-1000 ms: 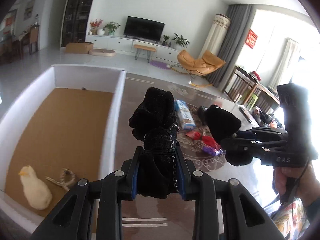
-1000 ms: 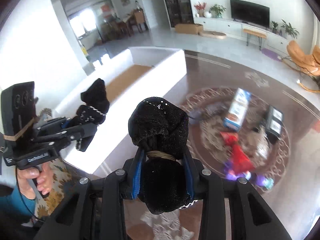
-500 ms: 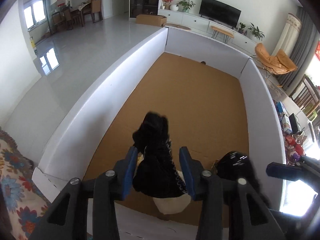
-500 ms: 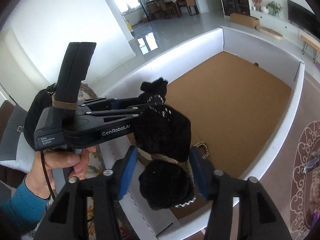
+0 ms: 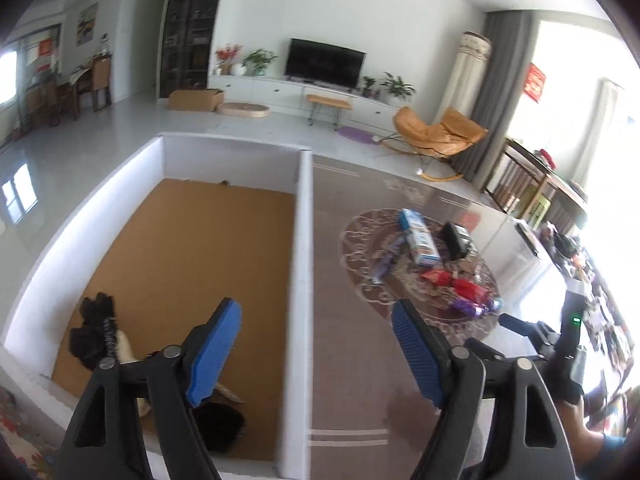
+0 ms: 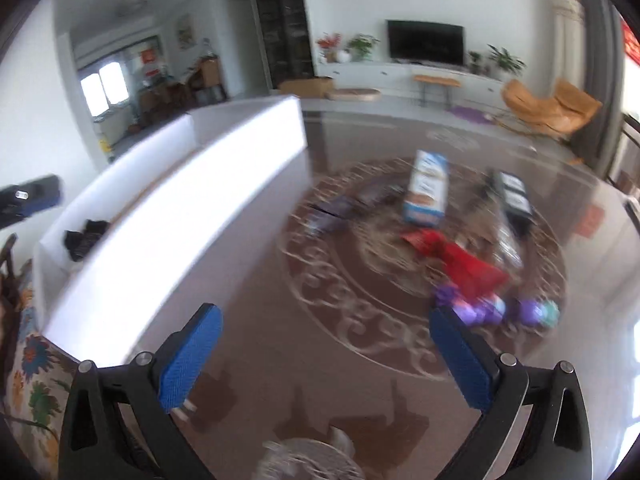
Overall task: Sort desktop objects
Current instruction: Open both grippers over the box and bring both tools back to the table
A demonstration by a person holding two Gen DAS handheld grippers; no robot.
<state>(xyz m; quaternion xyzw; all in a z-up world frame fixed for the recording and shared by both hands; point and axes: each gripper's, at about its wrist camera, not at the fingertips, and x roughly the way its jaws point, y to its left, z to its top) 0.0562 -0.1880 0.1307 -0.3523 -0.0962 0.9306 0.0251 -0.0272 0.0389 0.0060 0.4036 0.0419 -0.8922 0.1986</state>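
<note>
My left gripper [image 5: 316,354] is open and empty, straddling the white box's right wall [image 5: 303,264]. One black fabric item [image 5: 94,336] lies in the box's near left corner, over a pale toy. A second black item [image 5: 219,426] lies at the box's near edge under my left finger. My right gripper [image 6: 325,358] is open and empty above the brown table, right of the box [image 6: 180,216]. The black item shows in the right wrist view [image 6: 84,236] too. The right gripper shows in the left wrist view [image 5: 520,326].
On the table's round patterned area lie a blue-white carton [image 5: 418,236], a black box [image 5: 458,238], red packets [image 5: 452,284] and purple wrapped items [image 6: 496,312]. The box floor is brown cardboard [image 5: 200,248]. A flowered cloth [image 6: 28,392] lies at left.
Both grippers opened and let go of the black fabric items, which now lie in the box. Both grippers have swung right, toward the table and its pile.
</note>
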